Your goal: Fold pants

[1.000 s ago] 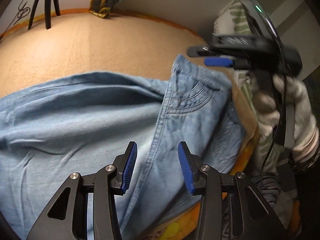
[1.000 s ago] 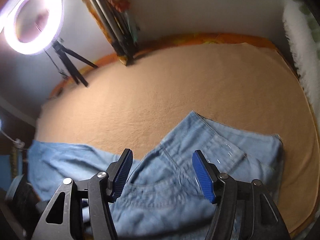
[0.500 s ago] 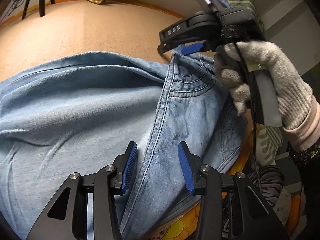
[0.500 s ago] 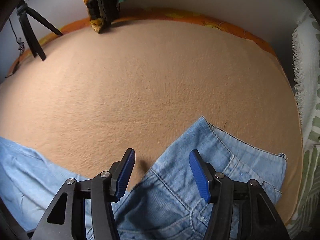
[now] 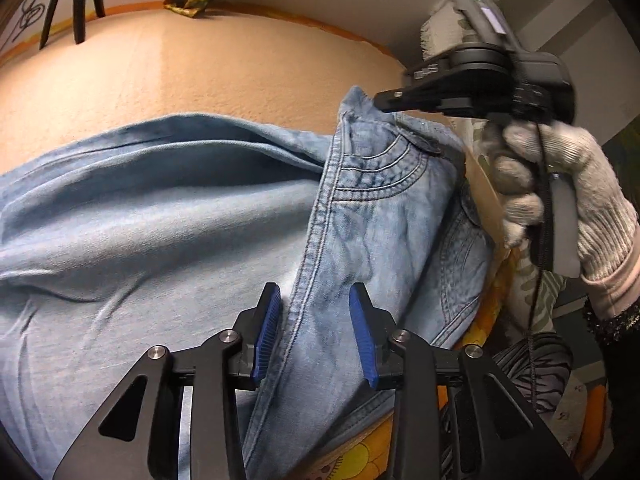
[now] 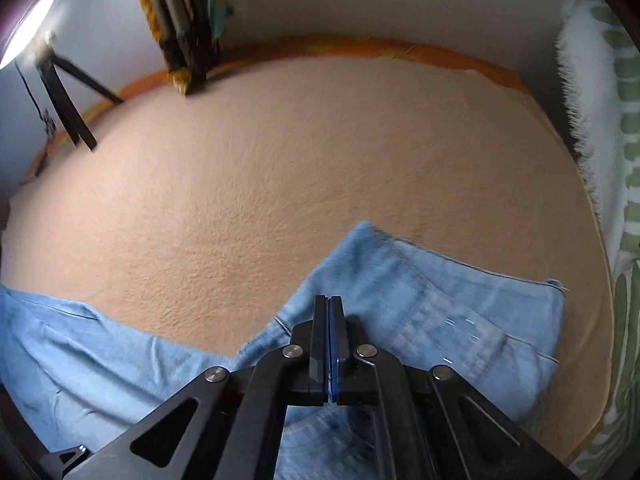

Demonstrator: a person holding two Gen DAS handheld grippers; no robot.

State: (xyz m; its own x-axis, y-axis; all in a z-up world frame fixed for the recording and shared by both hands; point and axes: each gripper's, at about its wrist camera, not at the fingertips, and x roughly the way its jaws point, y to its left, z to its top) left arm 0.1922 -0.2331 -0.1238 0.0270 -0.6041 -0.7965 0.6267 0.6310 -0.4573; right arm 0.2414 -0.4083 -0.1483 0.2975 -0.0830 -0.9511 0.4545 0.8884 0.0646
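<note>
Only in the left wrist view is the gloved hand (image 5: pixel 560 184) seen, gripping the right gripper (image 5: pixel 384 100) at the waistband corner of the jeans (image 5: pixel 160 220). Only in the right wrist view are that gripper's fingers (image 6: pixel 329 344) seen pressed flat together, just closed; whether denim is pinched between them cannot be told. The jeans are spread on a tan blanket (image 6: pixel 320 160). The left gripper (image 5: pixel 316 324) is partly open, closing slightly, a seam lying between its fingers, ungripped. Jean legs are cut off.
</note>
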